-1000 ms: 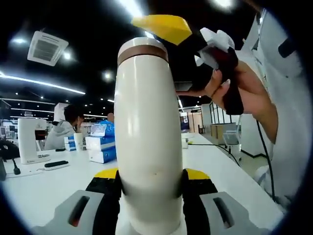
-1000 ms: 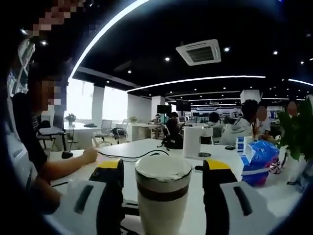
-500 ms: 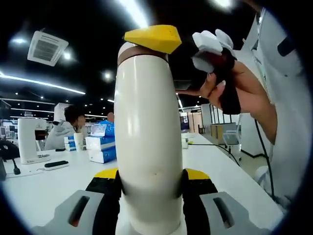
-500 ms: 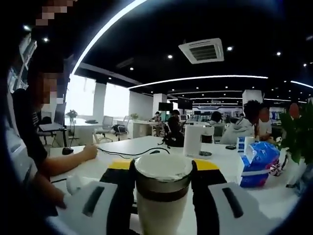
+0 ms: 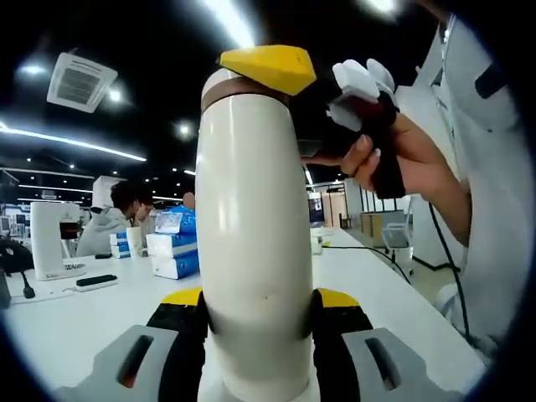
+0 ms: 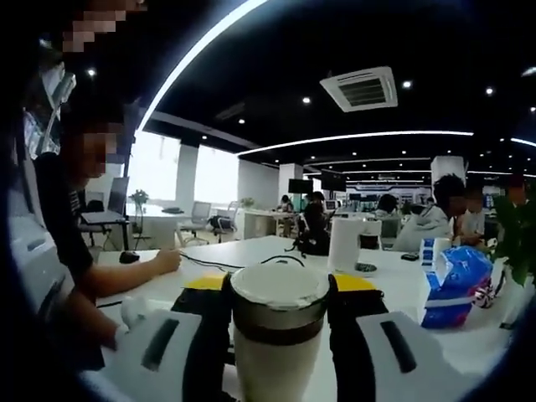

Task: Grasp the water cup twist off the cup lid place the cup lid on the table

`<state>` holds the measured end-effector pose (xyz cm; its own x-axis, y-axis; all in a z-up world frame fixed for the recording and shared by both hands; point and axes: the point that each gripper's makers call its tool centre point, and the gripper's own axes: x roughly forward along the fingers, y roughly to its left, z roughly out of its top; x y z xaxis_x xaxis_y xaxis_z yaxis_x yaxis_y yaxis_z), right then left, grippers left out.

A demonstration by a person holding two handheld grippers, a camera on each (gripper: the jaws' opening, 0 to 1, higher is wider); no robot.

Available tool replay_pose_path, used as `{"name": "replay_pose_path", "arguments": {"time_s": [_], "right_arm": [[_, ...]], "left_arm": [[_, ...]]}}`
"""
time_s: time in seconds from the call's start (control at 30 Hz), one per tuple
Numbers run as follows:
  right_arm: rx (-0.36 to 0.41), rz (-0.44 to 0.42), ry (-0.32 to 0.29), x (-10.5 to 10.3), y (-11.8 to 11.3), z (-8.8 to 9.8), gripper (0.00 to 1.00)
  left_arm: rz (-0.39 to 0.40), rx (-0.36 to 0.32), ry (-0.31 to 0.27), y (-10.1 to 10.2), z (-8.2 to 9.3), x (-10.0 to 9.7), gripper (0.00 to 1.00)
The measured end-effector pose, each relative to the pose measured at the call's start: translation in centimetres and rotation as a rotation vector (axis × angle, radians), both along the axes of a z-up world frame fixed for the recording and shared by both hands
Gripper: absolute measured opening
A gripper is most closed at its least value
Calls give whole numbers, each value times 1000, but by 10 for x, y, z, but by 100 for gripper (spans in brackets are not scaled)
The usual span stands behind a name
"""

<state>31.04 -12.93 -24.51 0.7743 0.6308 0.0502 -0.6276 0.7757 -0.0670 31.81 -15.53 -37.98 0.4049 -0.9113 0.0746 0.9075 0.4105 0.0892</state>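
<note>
A: Room and surface?
B: Open office, dark ceiling, strip lights; white smooth table, blue tissue pack at 3 o'clock.

A: Task item?
B: Upright at centre: glossy cream cylindrical water cup, brown band, cup lid on.

A: Grips?
B: Left gripper clamping body; right gripper closed around lid.

Water cup: smooth cream body, satin sheen, soft ceiling-light reflections.
Cup lid: matt off-white top, faintly grainy; brown band beneath, dull brushed look.
Left gripper: matt black jaws, glossy yellow plastic tips, pale grey plastic housings.
Right gripper: same finish (its yellow tip looks like hard, smooth plastic).
Table: white, smooth, low gloss.
Tissue pack: shiny blue crinkled plastic film.
</note>
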Motion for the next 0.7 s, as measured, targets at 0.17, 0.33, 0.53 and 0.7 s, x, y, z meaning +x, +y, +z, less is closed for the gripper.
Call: {"name": "replay_pose_path", "arguments": {"time_s": [0.17, 0.33, 0.53, 0.7], "right_arm": [[29, 54, -4, 1, 0, 1, 48], [33, 110, 4, 2, 2, 1, 48], [33, 202, 22, 0, 3, 1, 48], [27, 281, 39, 0, 5, 0, 48]], "left_arm": [[0, -2, 2, 0, 0, 0, 50], [0, -4, 4, 0, 0, 1, 50], [-1, -4, 3, 0, 0, 2, 50], [-1, -4, 4, 0, 0, 2, 50]]}}
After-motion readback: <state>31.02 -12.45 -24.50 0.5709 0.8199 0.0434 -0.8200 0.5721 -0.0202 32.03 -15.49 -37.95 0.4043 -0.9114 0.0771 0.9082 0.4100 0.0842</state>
